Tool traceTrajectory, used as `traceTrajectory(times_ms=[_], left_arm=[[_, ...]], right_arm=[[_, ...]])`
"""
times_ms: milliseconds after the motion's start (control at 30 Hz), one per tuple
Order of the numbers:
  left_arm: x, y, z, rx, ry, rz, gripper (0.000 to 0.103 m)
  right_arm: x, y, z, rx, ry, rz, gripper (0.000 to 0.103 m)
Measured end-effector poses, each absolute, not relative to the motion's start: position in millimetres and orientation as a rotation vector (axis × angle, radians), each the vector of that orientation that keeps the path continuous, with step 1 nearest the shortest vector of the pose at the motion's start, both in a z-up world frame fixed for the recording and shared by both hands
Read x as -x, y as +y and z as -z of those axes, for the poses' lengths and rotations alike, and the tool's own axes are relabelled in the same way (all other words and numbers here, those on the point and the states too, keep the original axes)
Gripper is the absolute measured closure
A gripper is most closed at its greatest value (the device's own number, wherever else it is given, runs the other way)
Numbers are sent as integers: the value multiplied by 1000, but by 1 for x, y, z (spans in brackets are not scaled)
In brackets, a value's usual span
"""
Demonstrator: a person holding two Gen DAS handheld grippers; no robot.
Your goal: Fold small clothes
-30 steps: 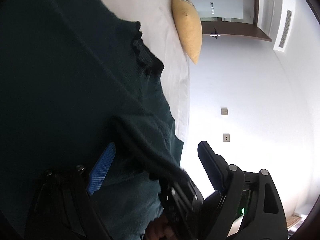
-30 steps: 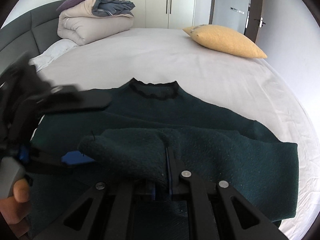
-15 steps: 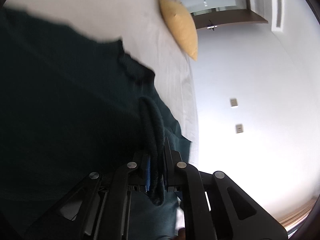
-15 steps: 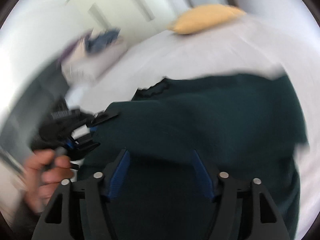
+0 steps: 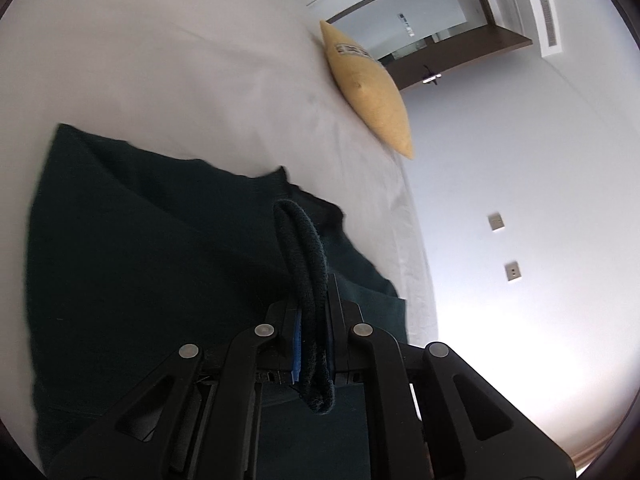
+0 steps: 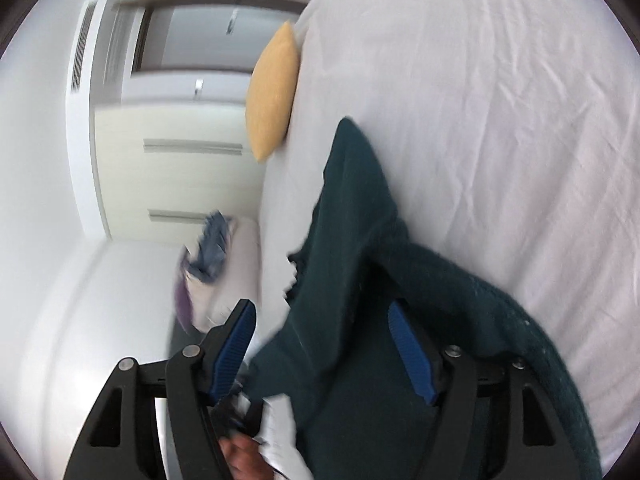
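Left gripper: jaws clamped on a doubled edge of the dark green sweater; a rolled loop of knit stands up between the blue pads, apparently to carry that edge across for a fold.
Right gripper: jaws have just been opening and now stand wide. Sweater cloth lies in the gap, but neither pad presses on it, so nothing is held. Judged a release, leaving the left to carry the fold.
Hand: part of a person's hand shows low in the right wrist view, blurred.
Sweater: spread over the white bed sheet, body mostly flat, one part raised near the grippers.
Fold status: judged under way, not finished.
Yellow cushion: well apart from the sweater, at the bed's far edge.
Folded bedding: far off, blurred.
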State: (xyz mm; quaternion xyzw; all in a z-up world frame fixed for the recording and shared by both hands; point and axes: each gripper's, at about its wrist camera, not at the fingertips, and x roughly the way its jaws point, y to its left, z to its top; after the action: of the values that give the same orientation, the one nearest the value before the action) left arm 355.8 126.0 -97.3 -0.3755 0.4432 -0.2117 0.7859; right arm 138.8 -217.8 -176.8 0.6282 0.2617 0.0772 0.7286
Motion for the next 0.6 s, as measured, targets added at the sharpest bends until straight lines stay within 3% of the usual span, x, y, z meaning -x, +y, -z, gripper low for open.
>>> traceTrajectory(times_ms=[600], left_arm=[[-349, 152, 144, 796, 1018, 405, 96]], right_arm=[[-178, -229, 180, -1433, 585, -147, 30]])
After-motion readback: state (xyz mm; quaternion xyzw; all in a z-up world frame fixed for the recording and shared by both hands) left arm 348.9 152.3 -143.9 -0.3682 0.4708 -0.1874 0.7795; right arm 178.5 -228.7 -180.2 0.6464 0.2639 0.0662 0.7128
